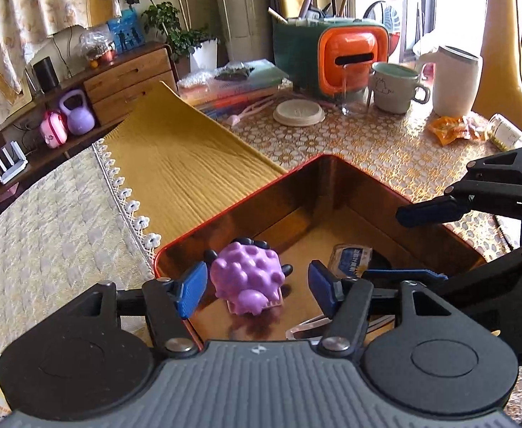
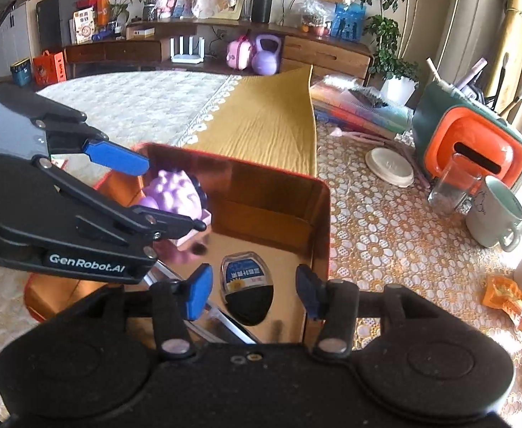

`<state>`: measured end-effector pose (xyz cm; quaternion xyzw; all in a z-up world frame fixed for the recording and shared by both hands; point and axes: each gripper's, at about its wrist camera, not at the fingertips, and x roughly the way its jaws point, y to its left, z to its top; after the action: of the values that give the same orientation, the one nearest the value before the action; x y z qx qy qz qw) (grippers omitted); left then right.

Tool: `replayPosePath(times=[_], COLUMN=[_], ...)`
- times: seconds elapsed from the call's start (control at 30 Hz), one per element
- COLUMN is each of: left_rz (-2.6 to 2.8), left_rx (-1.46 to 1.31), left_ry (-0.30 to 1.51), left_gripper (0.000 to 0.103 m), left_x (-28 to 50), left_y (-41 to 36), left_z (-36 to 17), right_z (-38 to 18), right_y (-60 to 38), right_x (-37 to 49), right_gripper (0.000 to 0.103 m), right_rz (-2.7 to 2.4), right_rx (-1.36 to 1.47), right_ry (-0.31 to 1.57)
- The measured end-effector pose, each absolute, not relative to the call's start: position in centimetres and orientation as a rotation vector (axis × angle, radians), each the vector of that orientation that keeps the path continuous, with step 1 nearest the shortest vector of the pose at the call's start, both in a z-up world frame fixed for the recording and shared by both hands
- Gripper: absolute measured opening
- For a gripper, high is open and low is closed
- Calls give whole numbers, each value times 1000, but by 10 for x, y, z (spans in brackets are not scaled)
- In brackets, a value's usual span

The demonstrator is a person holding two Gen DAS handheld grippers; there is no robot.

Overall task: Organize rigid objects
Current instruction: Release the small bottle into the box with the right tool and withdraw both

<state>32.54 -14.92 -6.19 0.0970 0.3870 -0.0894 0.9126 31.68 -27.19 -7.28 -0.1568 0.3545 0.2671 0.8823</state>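
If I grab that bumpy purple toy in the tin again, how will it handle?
The purple toy looks like moulded plastic, so probably stiff and light. Its rounded bumps may let flat pads slip. It sits on a flat base in the tin, so it is unlikely to roll.

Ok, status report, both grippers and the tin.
Left gripper open around purple toy, not gripping. Right gripper open over oval case. Both items inside tin. Nothing blocking.

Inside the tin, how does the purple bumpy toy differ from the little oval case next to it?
The purple toy is bulky, knobbly and opaque, standing up from the floor of the red-rimmed tin; the oval case is flat and smooth, lying low.
The toy is all purple with black bits; the case has a clear lid, a blue printed label and a black lower half.
Both rest loose inside the tin, with neither gripper touching them.
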Motion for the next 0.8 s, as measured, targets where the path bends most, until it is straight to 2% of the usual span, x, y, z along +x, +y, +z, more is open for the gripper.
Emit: replayPosePath(times=[0.1, 0.23, 0.5, 0.6, 0.8], left_rz=[-189, -191, -201, -191, -175], left_rx=[180, 162, 133, 111, 79], left_ry=[785, 755, 701, 684, 658], left_gripper=[62, 69, 69, 75, 75], left_x=[318, 303, 267, 252, 221], left_y=[-146, -140, -123, -111, -86], left_z=[-52, -36, -7, 1, 14], right_z=[-63, -50, -22, -13, 2], right_y=[-272, -273, -264, -257, -236], right_x=[309, 297, 266, 252, 224], right_gripper=[54, 57, 63, 64, 70], right_rz=[554, 556, 570, 581, 612], right_rx=[-314, -300, -287, -288, -285], right_ry=[723, 699, 649, 629, 598])
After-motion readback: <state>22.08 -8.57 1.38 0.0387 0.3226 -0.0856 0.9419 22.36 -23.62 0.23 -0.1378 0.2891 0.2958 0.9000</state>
